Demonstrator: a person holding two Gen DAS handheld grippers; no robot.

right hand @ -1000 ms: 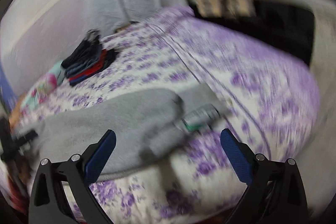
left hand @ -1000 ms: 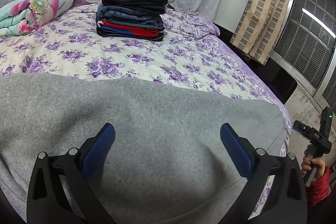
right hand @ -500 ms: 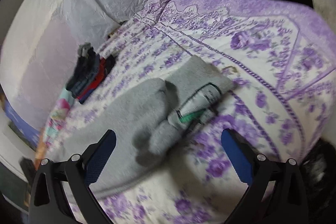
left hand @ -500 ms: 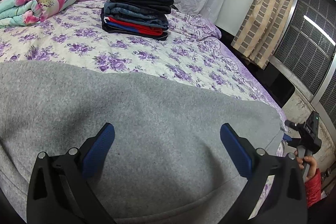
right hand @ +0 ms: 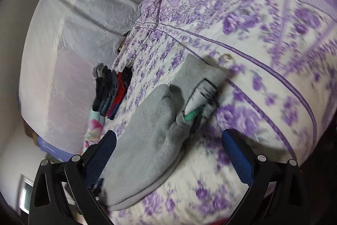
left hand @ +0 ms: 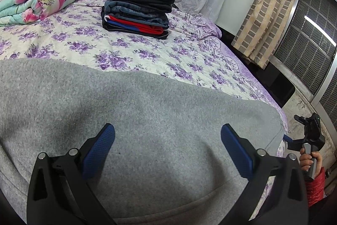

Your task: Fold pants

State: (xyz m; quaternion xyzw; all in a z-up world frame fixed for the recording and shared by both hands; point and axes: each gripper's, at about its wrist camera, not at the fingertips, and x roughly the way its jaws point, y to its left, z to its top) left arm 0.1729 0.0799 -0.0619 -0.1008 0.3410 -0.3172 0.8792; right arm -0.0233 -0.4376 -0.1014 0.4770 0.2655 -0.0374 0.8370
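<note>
Grey fleece pants (left hand: 134,119) lie spread across the near part of the bed. My left gripper (left hand: 167,149) hovers open just over them, nothing between its blue pads. From the right wrist view the same pants (right hand: 151,130) run lengthwise, bunched near the waistband, where a white label with a green tag (right hand: 198,100) shows. My right gripper (right hand: 168,153) is open at the bed's corner, its left finger over the pants' edge. In the left wrist view the right gripper (left hand: 309,136) appears at the far right, held by a hand in a red sleeve.
A stack of folded clothes (left hand: 137,10), black on top with denim, red and blue below, sits at the far side of the purple floral bedspread (left hand: 147,52). A rolled floral quilt (left hand: 35,1) lies far left. A striped curtain (left hand: 265,14) and window grille stand right.
The left gripper's view barely shifted. The right gripper swung and rolled, bringing the waistband end of the pants closer and more central; both stayed open.
</note>
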